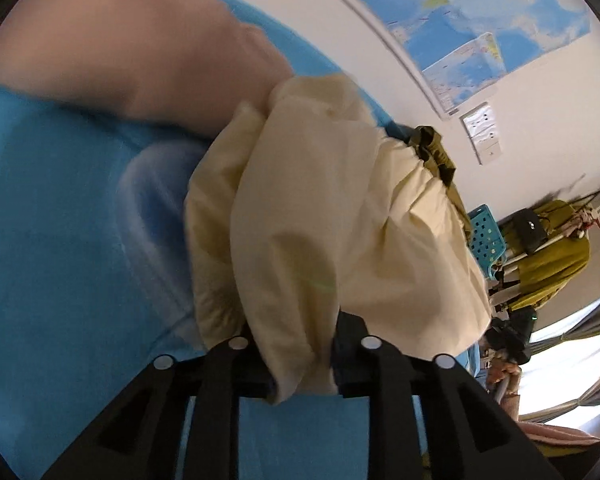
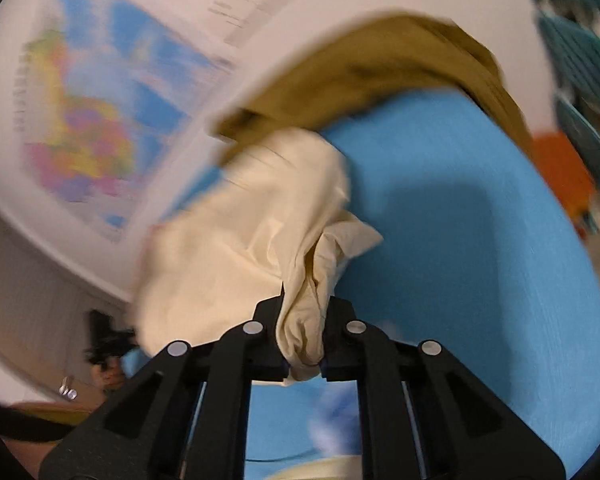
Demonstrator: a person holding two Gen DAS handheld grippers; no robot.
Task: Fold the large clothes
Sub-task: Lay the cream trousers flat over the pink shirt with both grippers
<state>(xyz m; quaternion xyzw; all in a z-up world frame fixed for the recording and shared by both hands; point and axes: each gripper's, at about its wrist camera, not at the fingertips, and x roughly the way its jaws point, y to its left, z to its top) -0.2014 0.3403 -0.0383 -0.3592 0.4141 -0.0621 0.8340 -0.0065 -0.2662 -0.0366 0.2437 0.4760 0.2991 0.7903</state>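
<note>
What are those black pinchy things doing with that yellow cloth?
A person is folding laundry with two hand-held tools. The left tool and the right tool are each pinched shut on a bunch of the same cream cloth, which is crumpled between them, not folded yet. Under it is a blue sheet, with an olive garment lying farther back. A map hangs on the wall behind.

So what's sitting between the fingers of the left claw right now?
A bunched fold of the cream garment, pinched between the left claw's fingers; the left wrist view shows it, with blue sheet beneath.
</note>
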